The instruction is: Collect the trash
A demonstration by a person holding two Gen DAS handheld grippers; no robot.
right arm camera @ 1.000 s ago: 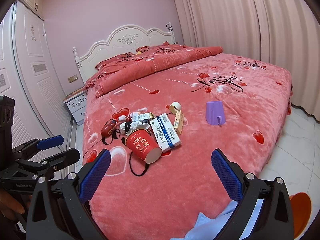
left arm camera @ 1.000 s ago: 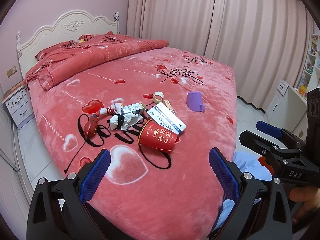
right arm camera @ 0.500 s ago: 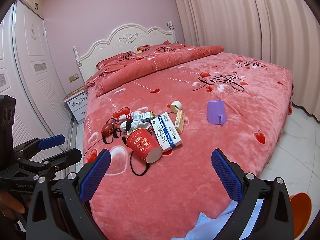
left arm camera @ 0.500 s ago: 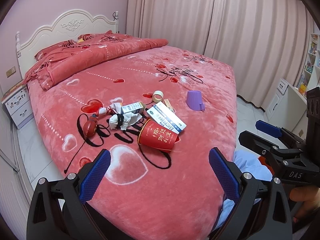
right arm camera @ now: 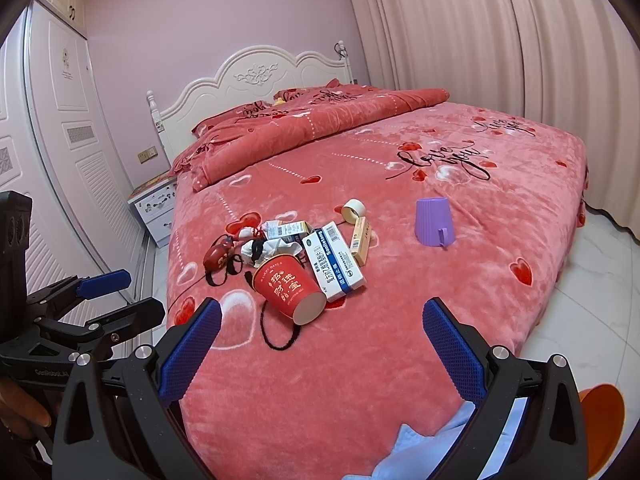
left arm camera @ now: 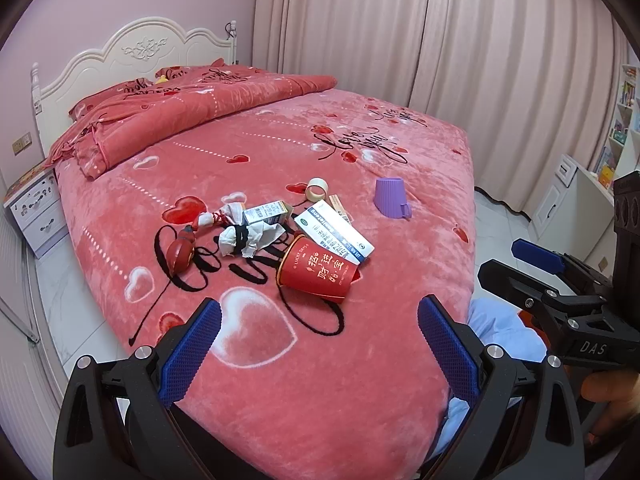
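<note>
While both grippers hang spread and empty over the near edge of the pink heart-print bed (left arm camera: 400, 360), the tipped red paper cup (left arm camera: 316, 270) lies ahead, between the left gripper (left arm camera: 318, 354) jaws and left of centre for the right gripper (right arm camera: 320, 354). Its long axis runs across the left view. The right view shows its pale base (right arm camera: 309, 311) turned toward the camera, and a purple plastic mug (right arm camera: 434, 222) well apart.

Plush fleece blanket (left arm camera: 360, 128); glossy red paper cup (left arm camera: 318, 270); ribbed purple plastic cup (left arm camera: 390, 196).

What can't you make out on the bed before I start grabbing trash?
- Red cup inside: left view shows its base; right view shows its mouth side-on.
- Tissue wad: the cup hides part in the right view.
- Small box: print too small.
- Bin: none in either view.
</note>
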